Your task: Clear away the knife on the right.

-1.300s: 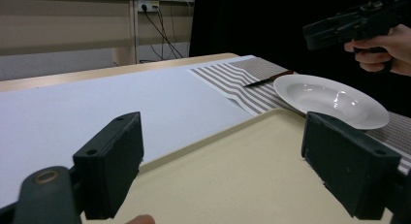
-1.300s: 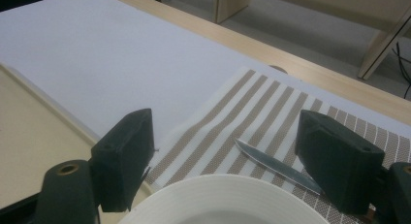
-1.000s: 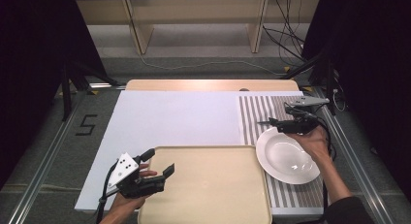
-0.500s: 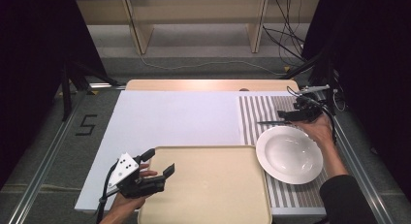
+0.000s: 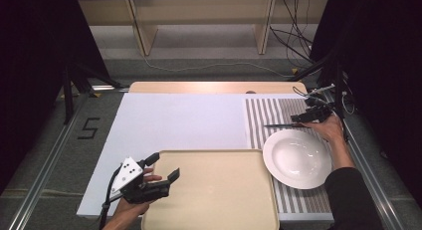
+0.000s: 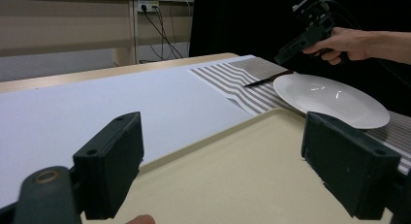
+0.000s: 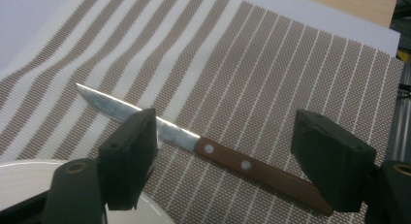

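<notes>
On the table's striped mat (image 5: 263, 115), at two o'clock: knife (image 7: 203, 149) lying flat just beyond the white plate (image 5: 297, 158), right claw (image 7: 223, 158) wide open astride it, just narrowing, gripping nothing; risk of pads skidding off the low handle, clipping the plate rim.

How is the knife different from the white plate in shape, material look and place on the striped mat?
The knife is long and thin; the plate is round and wide. The knife has a metal blade and brown wooden handle; the plate is plain white. The knife lies just beyond the plate's far rim. Both rest on the striped mat.
</notes>
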The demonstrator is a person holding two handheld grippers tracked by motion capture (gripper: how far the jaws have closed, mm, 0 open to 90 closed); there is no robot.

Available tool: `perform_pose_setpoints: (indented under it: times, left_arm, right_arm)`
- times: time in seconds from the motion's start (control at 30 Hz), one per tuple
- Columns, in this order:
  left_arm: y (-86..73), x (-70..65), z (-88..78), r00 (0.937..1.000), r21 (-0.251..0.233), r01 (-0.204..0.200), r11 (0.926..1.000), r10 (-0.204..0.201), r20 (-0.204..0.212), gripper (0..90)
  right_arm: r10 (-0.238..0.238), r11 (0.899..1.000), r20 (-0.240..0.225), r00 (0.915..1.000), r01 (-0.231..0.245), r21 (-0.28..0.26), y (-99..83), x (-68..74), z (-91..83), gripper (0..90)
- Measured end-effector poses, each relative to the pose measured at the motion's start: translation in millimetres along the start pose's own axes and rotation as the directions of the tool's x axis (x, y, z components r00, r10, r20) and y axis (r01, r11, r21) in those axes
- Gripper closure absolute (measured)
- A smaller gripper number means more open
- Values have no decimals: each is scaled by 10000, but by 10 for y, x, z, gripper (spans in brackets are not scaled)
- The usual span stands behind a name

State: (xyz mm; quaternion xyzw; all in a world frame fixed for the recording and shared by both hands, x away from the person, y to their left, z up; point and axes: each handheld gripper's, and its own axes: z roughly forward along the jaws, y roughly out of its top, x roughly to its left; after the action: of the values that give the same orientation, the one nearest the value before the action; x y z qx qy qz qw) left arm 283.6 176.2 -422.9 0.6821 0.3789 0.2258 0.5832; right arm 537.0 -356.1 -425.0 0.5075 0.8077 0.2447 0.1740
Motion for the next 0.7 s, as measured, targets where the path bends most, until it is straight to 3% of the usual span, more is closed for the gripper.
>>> perform_pose_setpoints:
  times: [0.47, 0.63, 0.7]
  left_arm:
    - [-1, 4, -1, 10000, -16, 56, 10000, -56, 1, 150]
    - [-7, 0, 10, 10000, 38, 50, 10000, -50, -15, 150]
    - [-5, 1, 7, 10000, 20, 22, 10000, -22, -26, 150]
  right_arm:
    - [-33, 9917, 281, 9996, -4, 1286, -63, -67, 201, 265]
    - [-108, 9900, 245, 9996, 72, 1411, -52, -48, 248, 272]
    - [88, 9900, 148, 9999, -108, 1403, -49, -52, 266, 274]
